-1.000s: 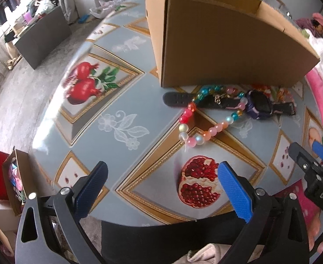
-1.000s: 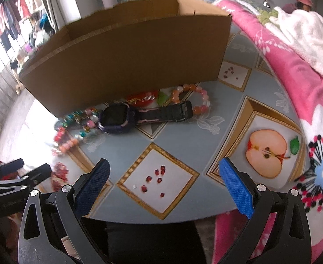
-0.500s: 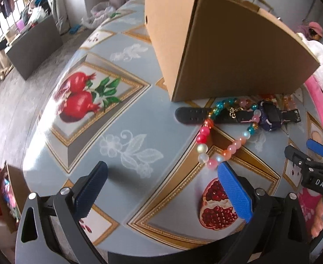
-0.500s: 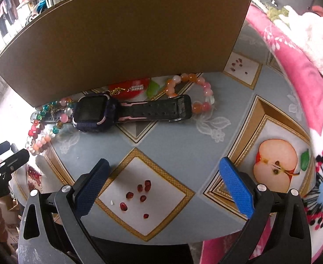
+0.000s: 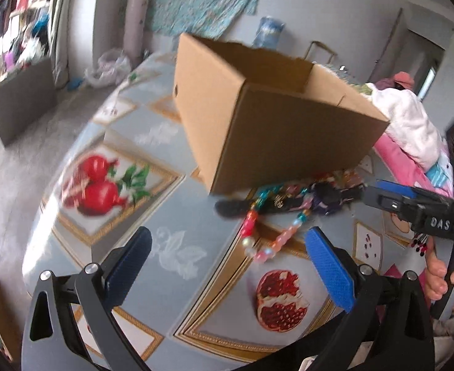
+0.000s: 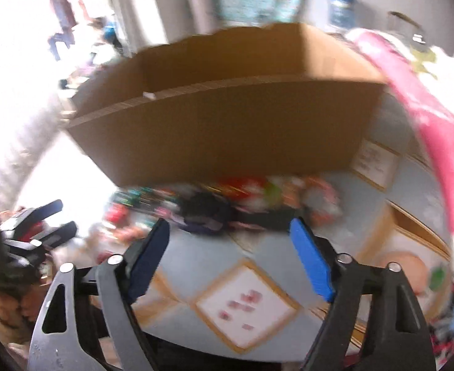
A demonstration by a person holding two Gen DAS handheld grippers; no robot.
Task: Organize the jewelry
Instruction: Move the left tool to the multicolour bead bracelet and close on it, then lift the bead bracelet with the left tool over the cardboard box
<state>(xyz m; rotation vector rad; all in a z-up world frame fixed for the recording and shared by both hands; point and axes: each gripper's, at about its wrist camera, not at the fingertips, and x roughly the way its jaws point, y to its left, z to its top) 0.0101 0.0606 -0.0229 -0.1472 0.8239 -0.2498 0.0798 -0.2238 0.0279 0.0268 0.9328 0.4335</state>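
1. My right gripper (image 6: 228, 241) has just been narrowing its jaws with nothing between them; if I shut too soon, I miss the watch (image 6: 208, 213) on the table (image 5: 177, 225), close against the cardboard box (image 5: 276, 136).
2. The bead bracelet (image 5: 267, 232) lies over the watch strap; lifting either may drag both.
3. My left gripper (image 5: 227, 253) hangs wide and empty nearby; the two could collide.

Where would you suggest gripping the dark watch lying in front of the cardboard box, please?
Probably the free strap end of the watch, taken from above, across its narrow width. The strap lies flat and clear there; nearer the face the bead bracelet drapes over it, and the box blocks the far side.
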